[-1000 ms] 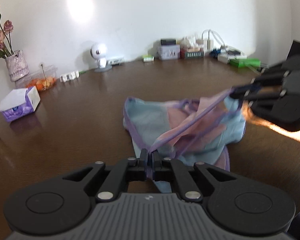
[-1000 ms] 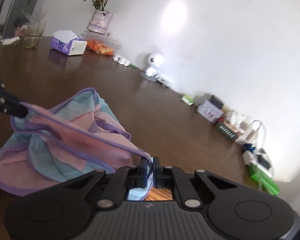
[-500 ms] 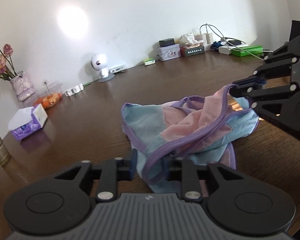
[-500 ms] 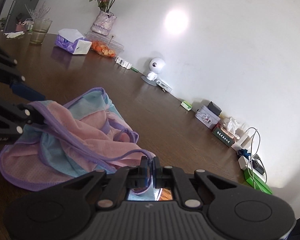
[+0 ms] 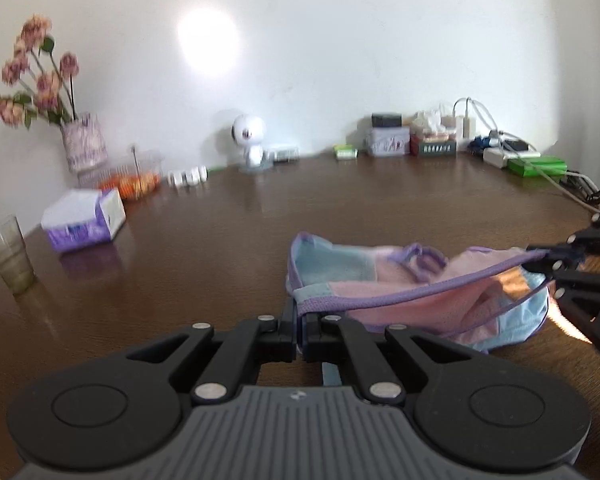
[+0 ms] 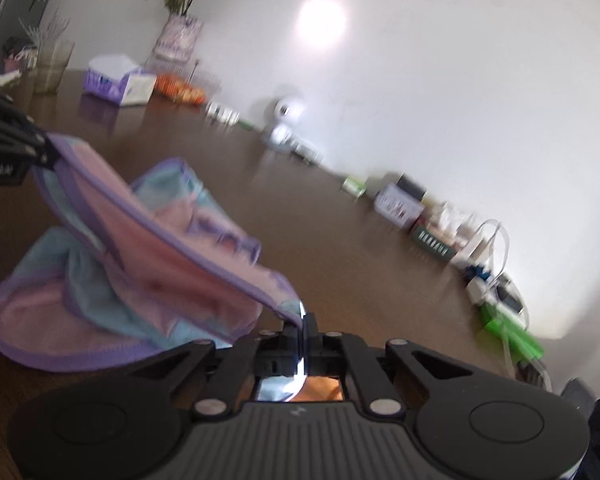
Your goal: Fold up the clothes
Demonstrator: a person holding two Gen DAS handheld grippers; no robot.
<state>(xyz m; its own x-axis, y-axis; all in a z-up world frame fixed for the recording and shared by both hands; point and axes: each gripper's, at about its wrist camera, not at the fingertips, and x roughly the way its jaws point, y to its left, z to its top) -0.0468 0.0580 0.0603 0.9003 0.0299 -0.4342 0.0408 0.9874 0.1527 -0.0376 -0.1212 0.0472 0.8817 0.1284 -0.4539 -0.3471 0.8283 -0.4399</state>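
A small pink and light-blue garment with purple trim (image 5: 412, 292) lies partly on the brown table (image 5: 228, 248) and is stretched between both grippers. My left gripper (image 5: 299, 316) is shut on one end of its purple waistband, low in the left wrist view. My right gripper (image 6: 303, 320) is shut on the other end, a blue corner sticking out behind its jaws. In the left wrist view the right gripper (image 5: 548, 258) enters from the right edge. In the right wrist view the left gripper (image 6: 44, 152) shows at the left edge, and the garment (image 6: 140, 272) sags toward the table.
Along the back wall stand a flower vase (image 5: 82, 144), a fruit tray (image 5: 132, 180), a tissue box (image 5: 84, 220), a white round camera (image 5: 250, 140), small boxes (image 5: 390, 140) and chargers with cables (image 5: 512, 156). A glass (image 5: 10, 252) stands at the left.
The left gripper opened briefly, took a new hold on the waistband and shut again, then rose a little. The band is now pulled straighter between both grippers. The right gripper kept its grip.
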